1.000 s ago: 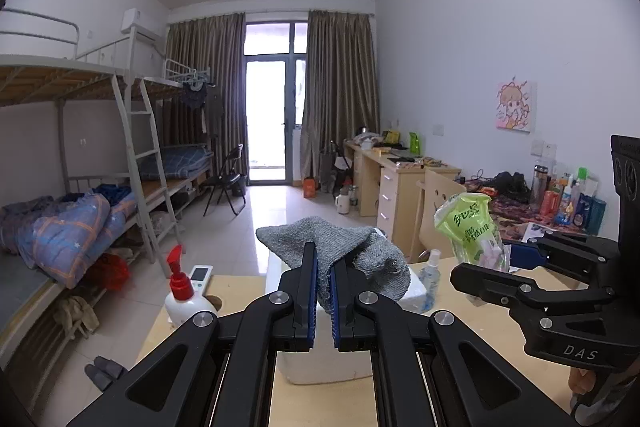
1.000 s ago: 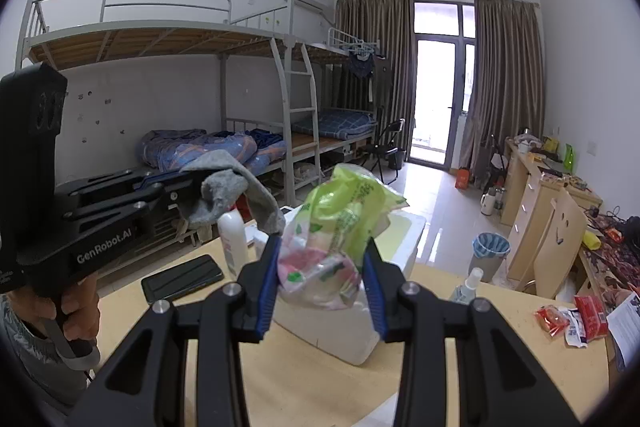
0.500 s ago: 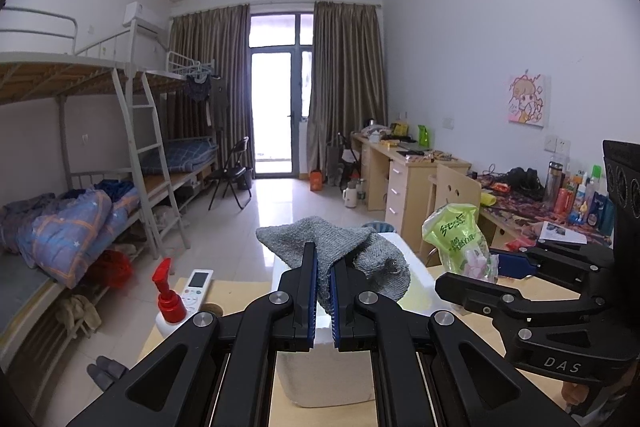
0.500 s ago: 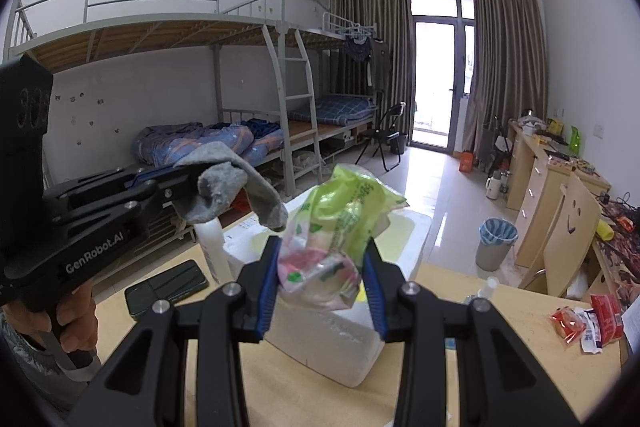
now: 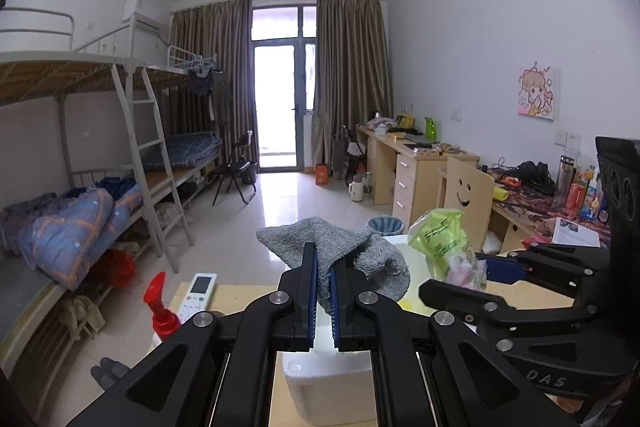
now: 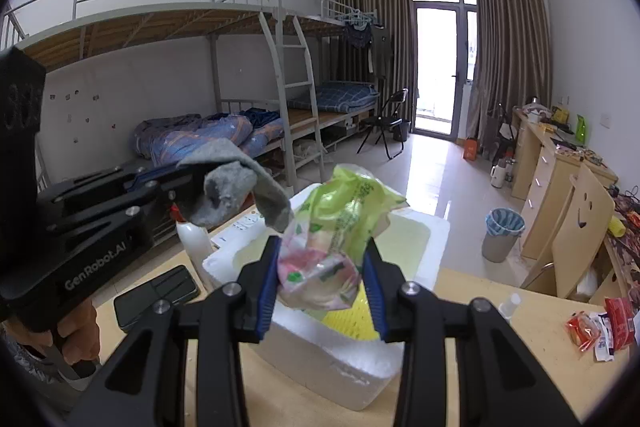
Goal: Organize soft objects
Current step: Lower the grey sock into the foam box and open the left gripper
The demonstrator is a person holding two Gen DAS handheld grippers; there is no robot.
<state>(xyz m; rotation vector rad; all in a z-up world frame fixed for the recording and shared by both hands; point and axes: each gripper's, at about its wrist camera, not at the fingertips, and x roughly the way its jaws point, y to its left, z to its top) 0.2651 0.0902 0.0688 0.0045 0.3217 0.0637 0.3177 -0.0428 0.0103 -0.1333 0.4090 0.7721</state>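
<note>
A white foam box (image 6: 352, 367) on the table (image 6: 500, 359) serves as landmark. In the right wrist view, a hand (image 6: 78, 337) is seen far left of the box gripping the left tool (image 6: 188, 187), and a black phone (image 6: 156, 291) lies just left of the box; neither appears in the left wrist view. The left tool (image 5: 323, 291) is clamped nearly shut on a grey sock (image 5: 332, 247) held above the box. Only the left wrist view shows a remote control (image 5: 196, 293) left of the box. The right tool (image 6: 322, 283) is closed partway on a green plastic packet (image 6: 336, 239), above the box's open top.
</note>
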